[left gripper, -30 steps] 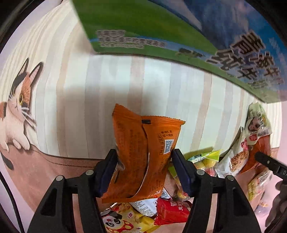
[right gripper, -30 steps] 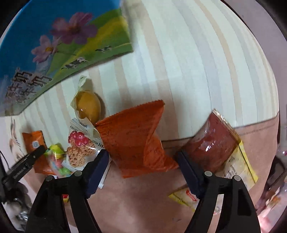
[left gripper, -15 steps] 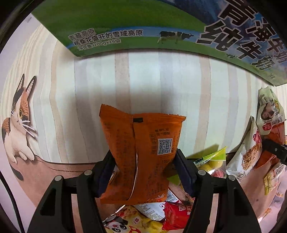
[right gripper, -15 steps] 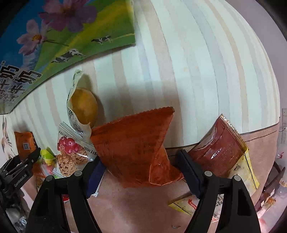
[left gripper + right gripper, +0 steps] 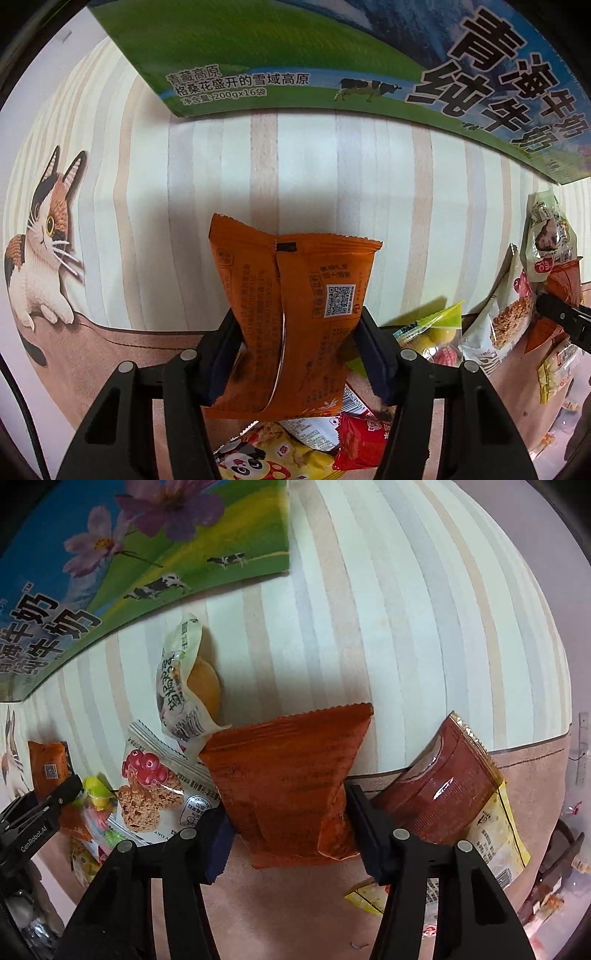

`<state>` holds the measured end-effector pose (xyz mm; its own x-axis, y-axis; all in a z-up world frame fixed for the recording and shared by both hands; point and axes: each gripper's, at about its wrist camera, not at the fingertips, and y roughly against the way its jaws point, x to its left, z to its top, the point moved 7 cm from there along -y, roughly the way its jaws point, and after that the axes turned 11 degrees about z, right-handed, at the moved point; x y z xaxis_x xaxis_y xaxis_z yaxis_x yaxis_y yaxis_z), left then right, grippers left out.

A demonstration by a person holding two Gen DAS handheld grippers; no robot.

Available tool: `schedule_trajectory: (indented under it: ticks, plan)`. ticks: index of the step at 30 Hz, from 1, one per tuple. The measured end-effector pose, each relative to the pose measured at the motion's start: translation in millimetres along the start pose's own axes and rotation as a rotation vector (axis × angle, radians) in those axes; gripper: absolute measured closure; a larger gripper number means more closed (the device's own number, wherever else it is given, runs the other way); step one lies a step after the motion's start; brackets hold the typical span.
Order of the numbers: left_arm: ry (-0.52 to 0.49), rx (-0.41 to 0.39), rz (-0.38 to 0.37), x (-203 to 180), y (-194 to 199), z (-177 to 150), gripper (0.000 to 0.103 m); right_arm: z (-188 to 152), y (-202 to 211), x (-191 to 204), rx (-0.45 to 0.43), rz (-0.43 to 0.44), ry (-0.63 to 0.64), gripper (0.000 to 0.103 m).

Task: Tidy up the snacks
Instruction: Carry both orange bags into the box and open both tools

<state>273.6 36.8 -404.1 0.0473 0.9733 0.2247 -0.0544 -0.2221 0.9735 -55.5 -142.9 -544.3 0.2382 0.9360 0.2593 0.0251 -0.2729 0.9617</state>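
Left gripper (image 5: 293, 343) pinching orange snack packet (image 5: 295, 317), jaws just closing tighter on it, pkt sticking up betw the pads, lifted over striped tablecloth (image 5: 207, 192). Milk carton box (image 5: 332, 48) lying ahead; more snack pkts piled below & to the rt. Right gripper (image 5: 286, 825) clamping down on red-orange snack packet (image 5: 288, 775), jaws just closing in, pads pressing both sides. Dark red packet (image 5: 443, 786) sitting just rt of that jaw; cereal-bite packet (image 5: 155, 786) just left.

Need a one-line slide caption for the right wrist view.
Right gripper closing on a red-orange snack pack on the striped mat.
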Motion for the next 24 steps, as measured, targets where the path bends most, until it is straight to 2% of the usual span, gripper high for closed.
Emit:
schedule_trajectory:
  ticks: [7, 14, 19, 24]
  plan:
    - [0.009, -0.002, -0.013, 10.7, 9.8, -5.5, 0.047, 3.3, 9.2, -7.8, 0.001, 0.010, -0.009, 0.044]
    - [0.012, -0.011, -0.083, 28.7, 43.9, -38.4, 0.047, -6.5, 39.7, -6.5, -0.029, 0.095, -0.037, 0.045]
    - [0.031, -0.038, -0.171, 36.3, 87.1, -53.5, 0.047, -15.5, 76.0, 4.1, -0.059, 0.196, -0.048, 0.045]
    - [0.051, -0.128, -0.274, 41.2, 150.7, -31.3, 0.047, -12.1, 132.7, 31.7, -0.112, 0.308, -0.013, 0.045]
